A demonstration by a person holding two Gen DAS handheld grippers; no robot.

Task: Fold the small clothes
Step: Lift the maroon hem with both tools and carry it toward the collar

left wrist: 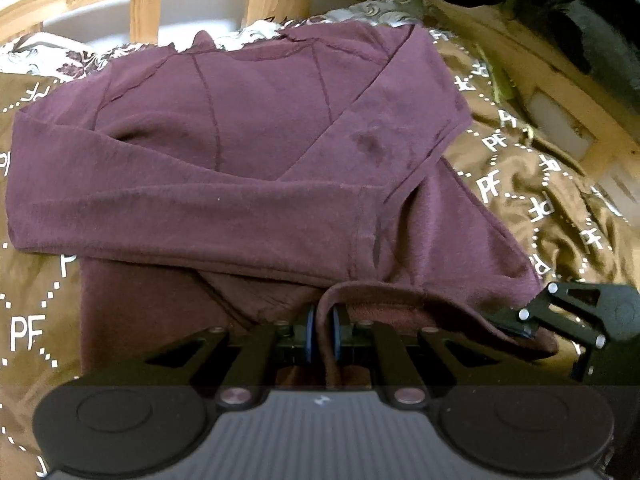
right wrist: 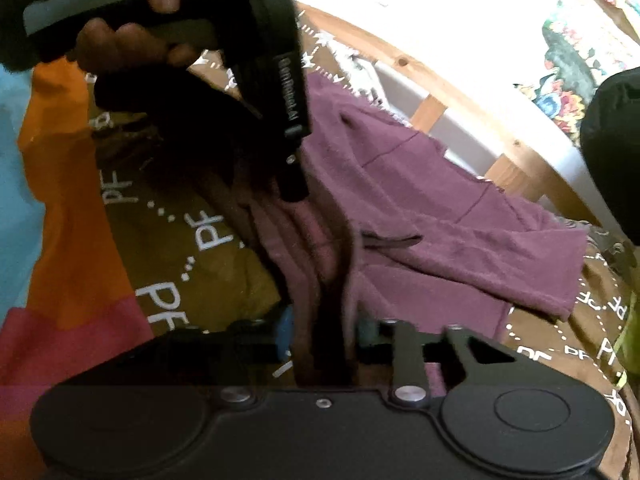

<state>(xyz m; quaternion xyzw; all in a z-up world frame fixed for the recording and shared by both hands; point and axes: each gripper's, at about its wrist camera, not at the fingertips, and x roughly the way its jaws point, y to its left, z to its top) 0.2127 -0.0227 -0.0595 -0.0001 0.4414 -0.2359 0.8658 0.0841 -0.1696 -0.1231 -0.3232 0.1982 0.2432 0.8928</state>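
A maroon long-sleeved top point(left wrist: 248, 152) lies on a brown "PF" printed bedspread point(left wrist: 532, 184), both sleeves folded across its body. My left gripper point(left wrist: 323, 334) is shut on the top's near hem edge, which curls up between the blue pads. My right gripper point(left wrist: 528, 322) shows at the right of the left wrist view, pinching the same hem. In the right wrist view my right gripper point(right wrist: 324, 332) is shut on bunched maroon fabric point(right wrist: 440, 240). The left gripper's body point(right wrist: 288, 92), held by a hand, is above it.
A wooden bed frame with slats point(left wrist: 272, 0) runs behind the top. A floral sheet point(left wrist: 60, 60) shows at the bedspread's far edge. An orange and pink cloth point(right wrist: 72, 220) lies at the left in the right wrist view. A dark garment point(left wrist: 560, 12) hangs at top right.
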